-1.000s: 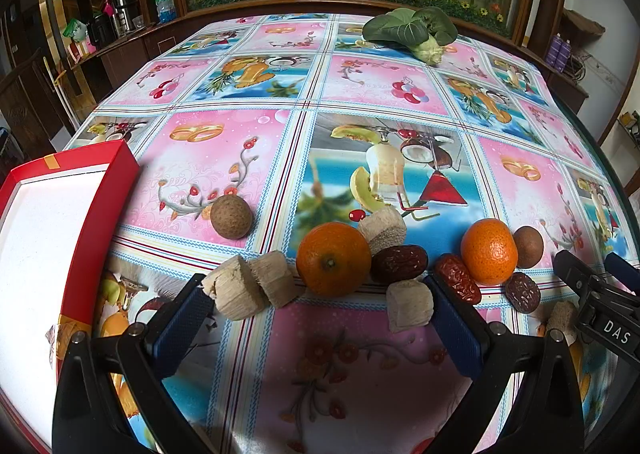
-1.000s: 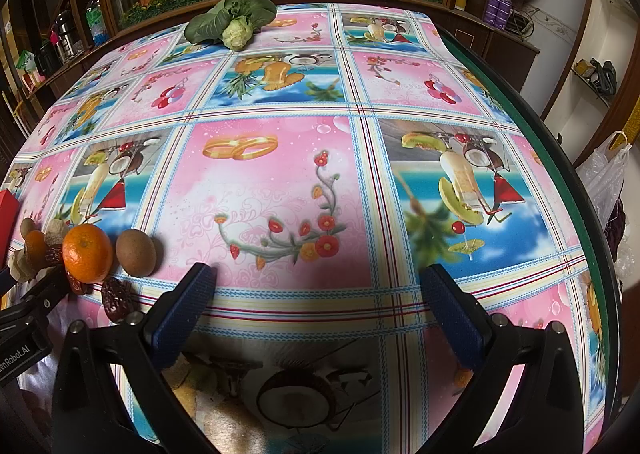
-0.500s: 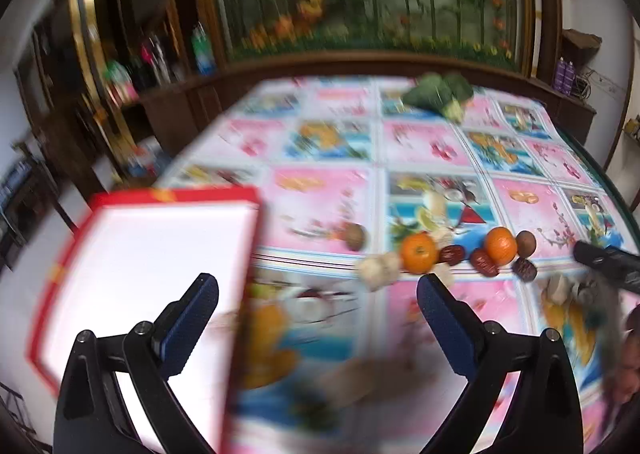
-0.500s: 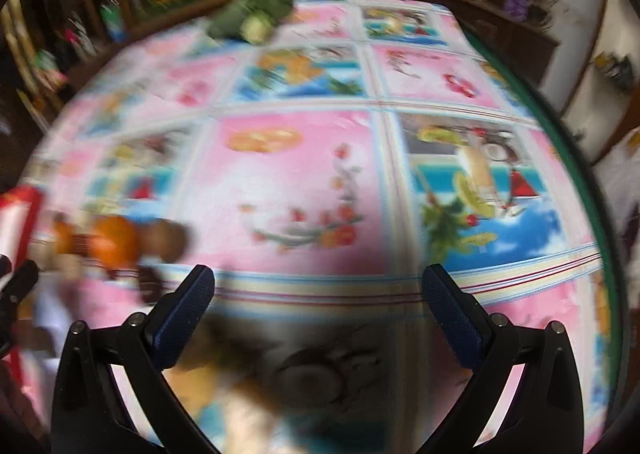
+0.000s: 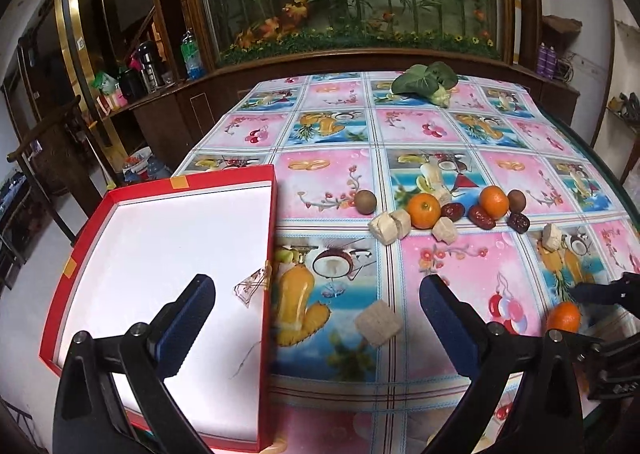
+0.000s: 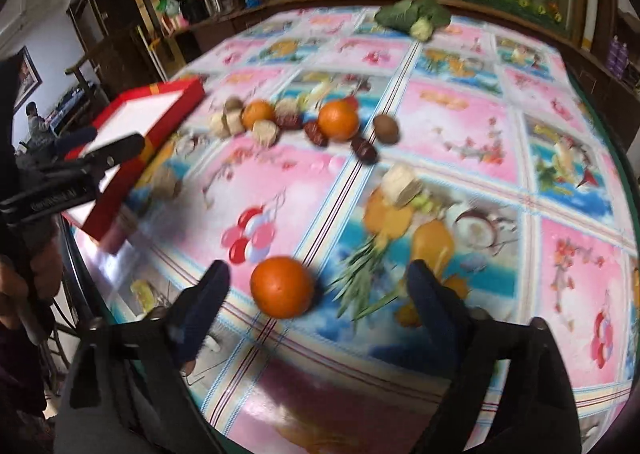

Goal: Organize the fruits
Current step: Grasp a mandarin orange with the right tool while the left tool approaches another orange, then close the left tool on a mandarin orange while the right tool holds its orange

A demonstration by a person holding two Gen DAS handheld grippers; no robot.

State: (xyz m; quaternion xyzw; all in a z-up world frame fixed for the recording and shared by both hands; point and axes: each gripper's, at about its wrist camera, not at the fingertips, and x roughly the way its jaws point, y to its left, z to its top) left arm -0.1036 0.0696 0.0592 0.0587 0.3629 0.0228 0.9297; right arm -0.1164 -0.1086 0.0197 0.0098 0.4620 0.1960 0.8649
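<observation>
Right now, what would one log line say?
left claw open, empty | right claw open near orange | red box empty

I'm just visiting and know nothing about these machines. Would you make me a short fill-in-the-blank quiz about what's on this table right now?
1. The red box is ____ inside.
2. The right claw is open, and the fruit between its fingers is an ____.
3. The left claw is ____, gripping nothing.
4. At the table's far end lies a leafy green ____.

Missing words: empty; orange; open; vegetable
</observation>
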